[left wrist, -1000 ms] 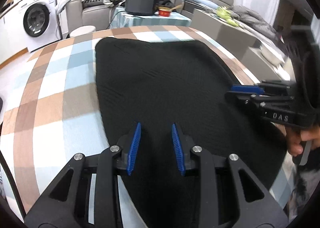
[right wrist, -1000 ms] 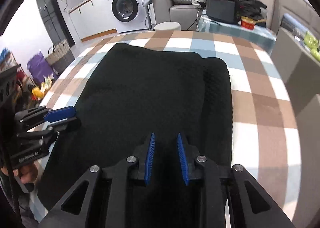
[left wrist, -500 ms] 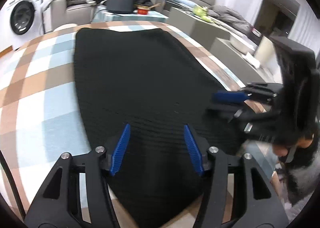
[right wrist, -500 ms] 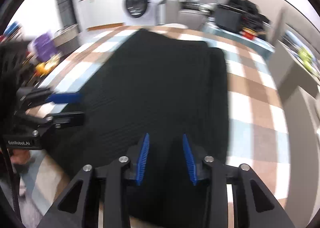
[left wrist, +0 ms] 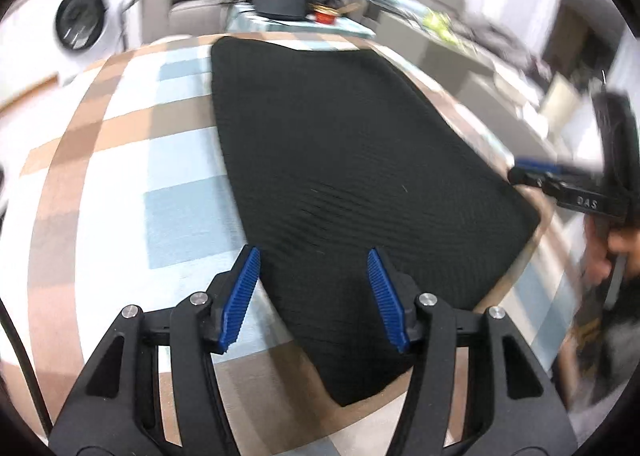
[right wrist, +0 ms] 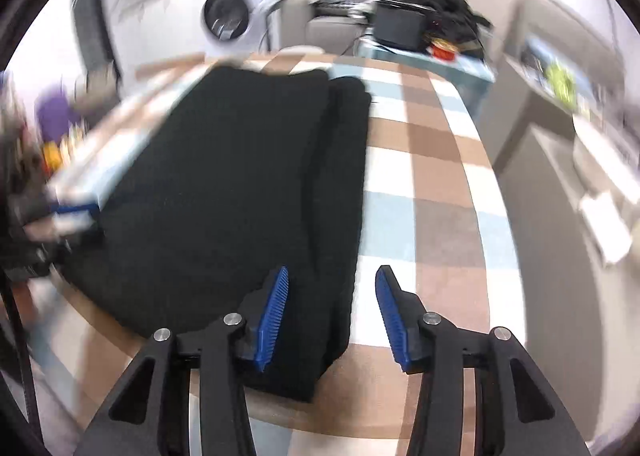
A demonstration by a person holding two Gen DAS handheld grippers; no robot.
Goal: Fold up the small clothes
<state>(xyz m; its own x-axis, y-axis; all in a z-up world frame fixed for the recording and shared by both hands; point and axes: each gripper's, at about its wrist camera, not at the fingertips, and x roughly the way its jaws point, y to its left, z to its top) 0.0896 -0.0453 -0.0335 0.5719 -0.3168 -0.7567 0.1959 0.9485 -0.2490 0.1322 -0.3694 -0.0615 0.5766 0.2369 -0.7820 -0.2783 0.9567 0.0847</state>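
Note:
A black knitted garment [left wrist: 344, 160] lies flat on the checked tablecloth [left wrist: 176, 208], its right side folded over into a long strip [right wrist: 344, 176]. My left gripper [left wrist: 314, 298] is open and empty, just above the garment's near left corner. My right gripper [right wrist: 332, 312] is open and empty, straddling the near end of the folded strip at the garment's right edge. In the left wrist view the right gripper [left wrist: 568, 184] shows at the far right, held by a hand. In the right wrist view the left gripper [right wrist: 68, 212] is a blur at the left.
The table's near edge [right wrist: 320, 416] runs just below both grippers. Behind the table stand a washing machine [left wrist: 84, 20], a sofa with clothes, and a side table with a black box [left wrist: 282, 0] and a red bowl [left wrist: 324, 14]. Grey cabinets [right wrist: 560, 160] stand to the right.
Both grippers have opened wide and drawn back toward the table's near edge. The left one now sits at the garment's near left corner, the right one at its right edge.

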